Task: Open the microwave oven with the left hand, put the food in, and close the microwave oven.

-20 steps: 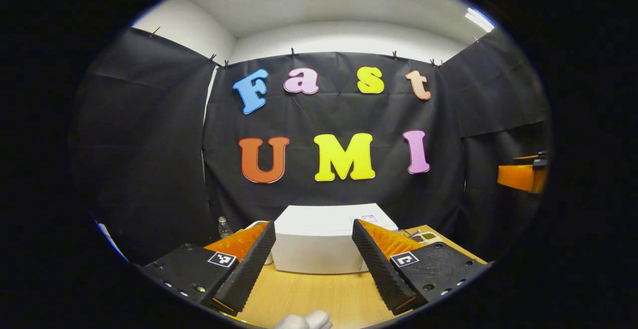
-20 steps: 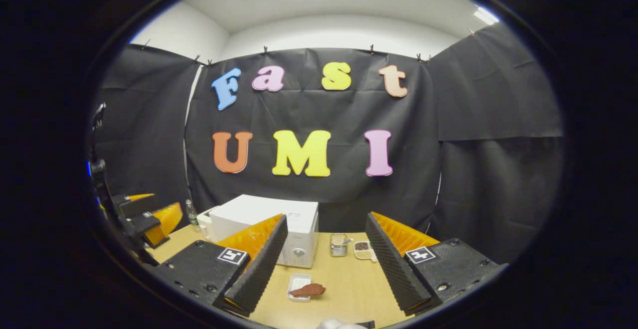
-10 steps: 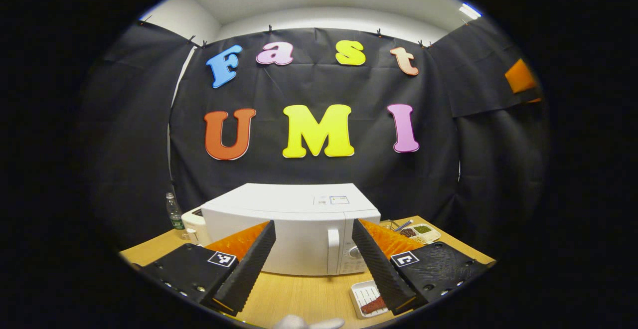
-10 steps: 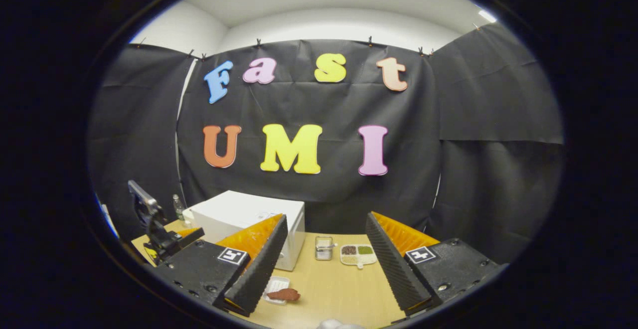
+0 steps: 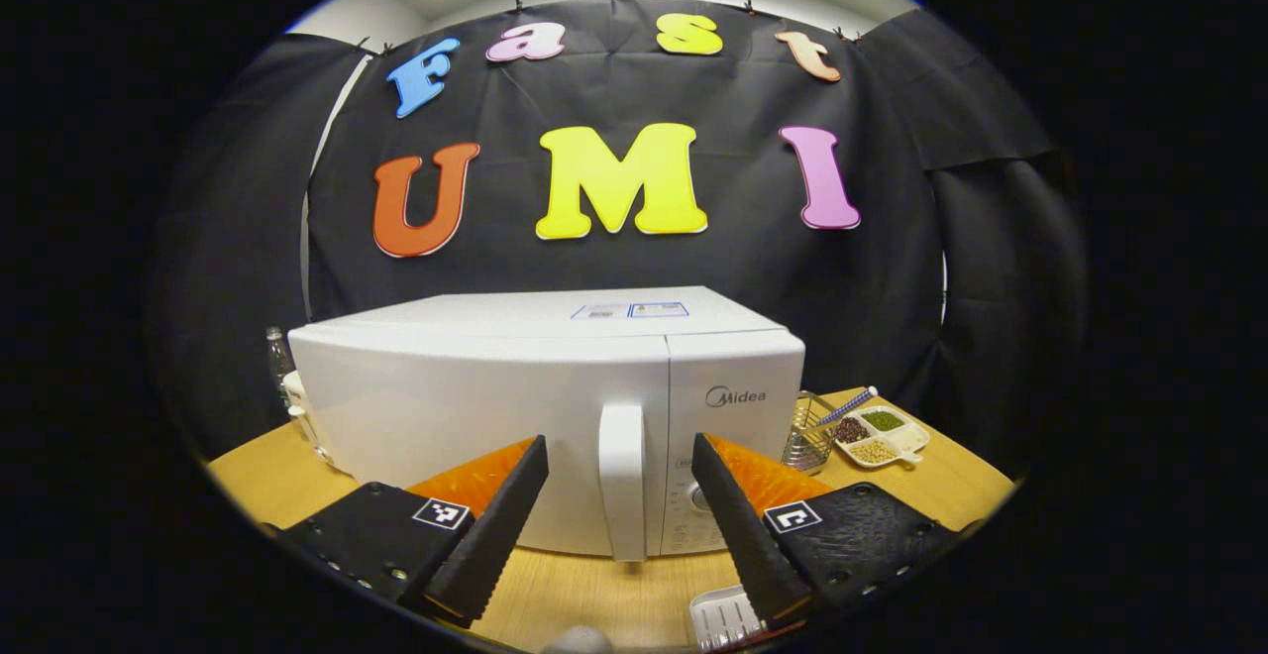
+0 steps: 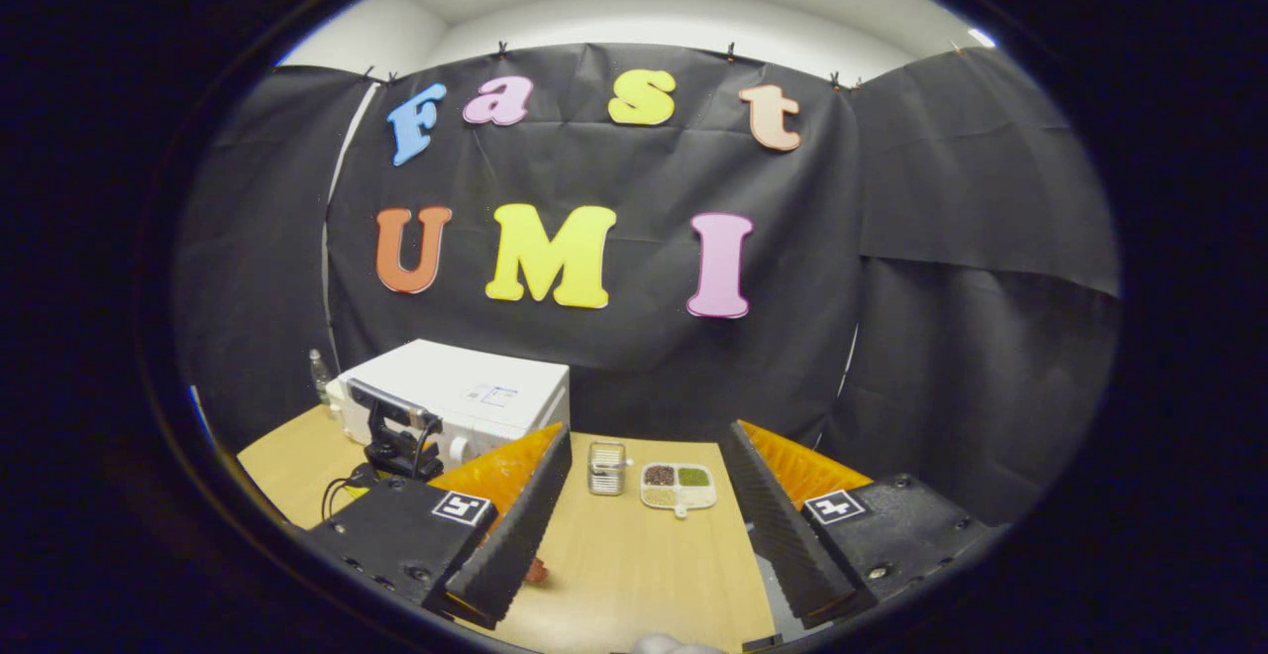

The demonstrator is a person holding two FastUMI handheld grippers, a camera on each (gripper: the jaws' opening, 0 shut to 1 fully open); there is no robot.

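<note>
**White microwave closed, food beside it**

The white microwave oven (image 5: 555, 406) stands upright on the tabletop (image 5: 594, 595), door shut, its vertical handle (image 5: 622, 481) facing forward. The reddish-brown food (image 6: 536, 571) lies on the tabletop in front

Left gripper (image 5: 616, 520) and right gripper (image 6: 644, 515) were black, ribbed-fingered, orange-backed, with square coded tags and screws.

In the left gripper view the microwave (image 5: 555, 406) blocks the middle; bare table (image 5: 594, 595) lies before it, a basket (image 5: 807, 436) and dish (image 5: 882, 434) at right.
</note>
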